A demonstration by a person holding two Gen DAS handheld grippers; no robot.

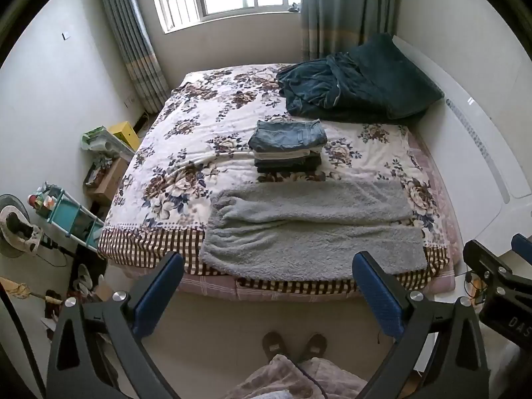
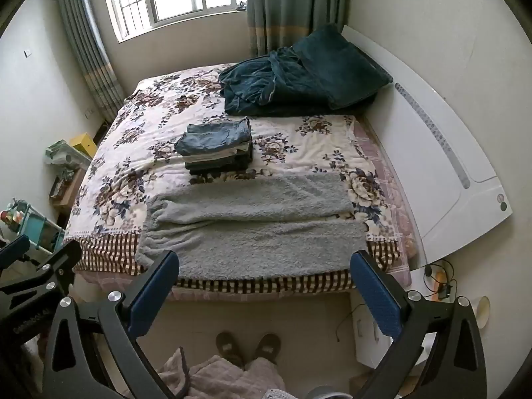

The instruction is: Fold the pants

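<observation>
Lying flat across the near edge of the bed (image 1: 159, 153), the grey fleece pants (image 1: 312, 229) spread sideways, legs side by side. Both the left tongs (image 1: 266, 286) and right tongs (image 2: 264, 286) hang above the floor, spread wide, gripping nothing. A stack of folded clothes (image 1: 287, 148) sits just behind the pants.

Bed (image 1: 159, 153): near edge taken up by grey fleece pants (image 1: 312, 229), spread flat, low, no obstruction above. Behind them, mid-bed, a stack of folded clothes (image 1: 287, 148) stands just beside their far edge. Far right corner blocked by a dark green blanket heap (image 1: 359, 83). Left half of the bed, up to the far left corner, lies bare. Floor in front of the near edge is open save for the person's slippered feet (image 1: 292, 344).
</observation>
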